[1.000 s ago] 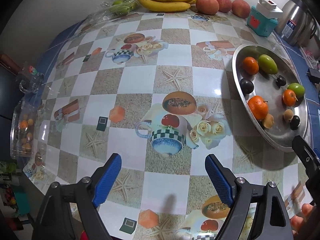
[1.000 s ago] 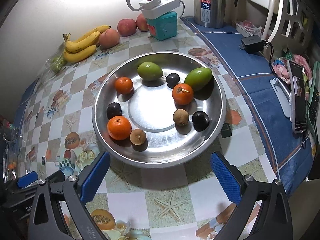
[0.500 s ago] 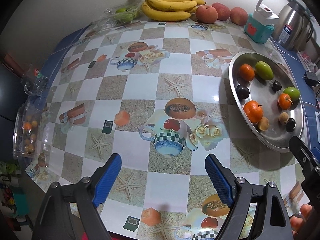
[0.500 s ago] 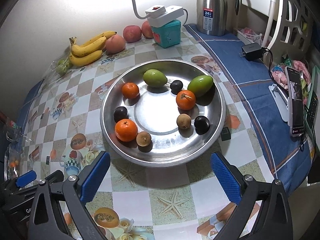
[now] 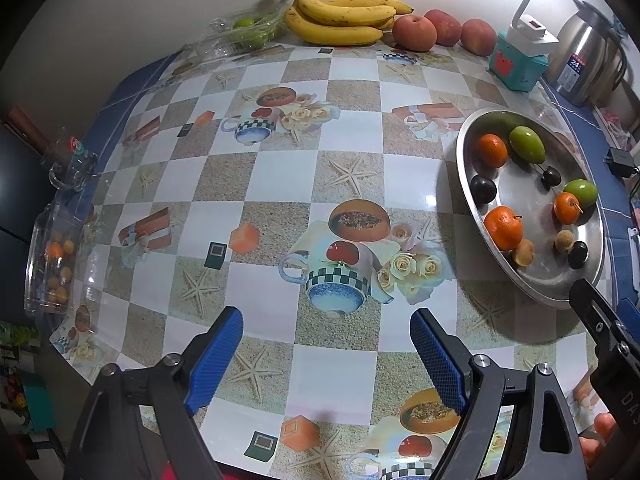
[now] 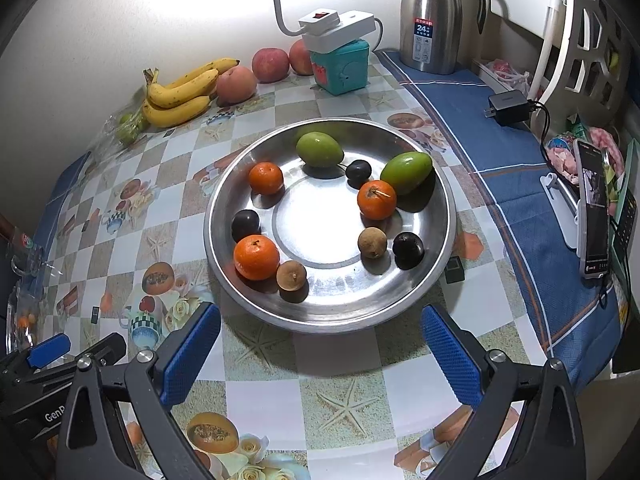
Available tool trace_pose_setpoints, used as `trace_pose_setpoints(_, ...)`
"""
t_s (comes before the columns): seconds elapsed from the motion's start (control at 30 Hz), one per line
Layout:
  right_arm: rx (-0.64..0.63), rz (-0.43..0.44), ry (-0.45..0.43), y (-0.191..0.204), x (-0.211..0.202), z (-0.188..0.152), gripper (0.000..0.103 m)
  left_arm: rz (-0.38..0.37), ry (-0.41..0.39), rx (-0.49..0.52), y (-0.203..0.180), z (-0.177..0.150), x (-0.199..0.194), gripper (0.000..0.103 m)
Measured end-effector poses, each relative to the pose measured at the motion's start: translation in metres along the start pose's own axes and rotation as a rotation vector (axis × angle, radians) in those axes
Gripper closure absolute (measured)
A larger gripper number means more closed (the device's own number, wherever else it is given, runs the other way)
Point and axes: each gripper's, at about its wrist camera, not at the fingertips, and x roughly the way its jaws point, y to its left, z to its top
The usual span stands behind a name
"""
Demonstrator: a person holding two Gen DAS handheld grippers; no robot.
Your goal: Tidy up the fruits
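A checkered oilcloth table is standing against a white wall, with a blue cloth lying along its right side. From left to right, 1 banana bunch, 3 apples, 1 teal box and 1 steel kettle are sitting at the back, while the metal tray is holding 3 oranges, 2 green fruits, 3 dark plums and 2 brown fruits. The left gripper and right gripper are both hovering released and empty, the right one just before the tray.
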Motion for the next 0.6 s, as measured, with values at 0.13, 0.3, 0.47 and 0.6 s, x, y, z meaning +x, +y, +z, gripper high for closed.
trace_pose_setpoints(0.13,0.0,0.0,0.0,0.0001,0.0003,-0.0001,0.003,-0.002,0.004,-0.007,0.0014,0.0004,0.0005,0.015)
trace_pose_setpoints(0.3,0.001,-0.001,0.0,0.0006,0.0002,0.0001,0.003,-0.005,0.004,-0.019,0.0024,0.0005,0.0,0.015)
trace_pose_setpoints(0.47,0.0,-0.001,0.003,0.0008,0.0012,-0.0002,0.003,-0.007,0.01,-0.027,0.0032,0.0004,0.001,0.015)
trace_pose_setpoints(0.6,-0.002,-0.001,0.004,0.0006,0.0016,-0.0005,0.003,-0.004,0.01,-0.031,0.0034,0.0005,0.001,0.015)
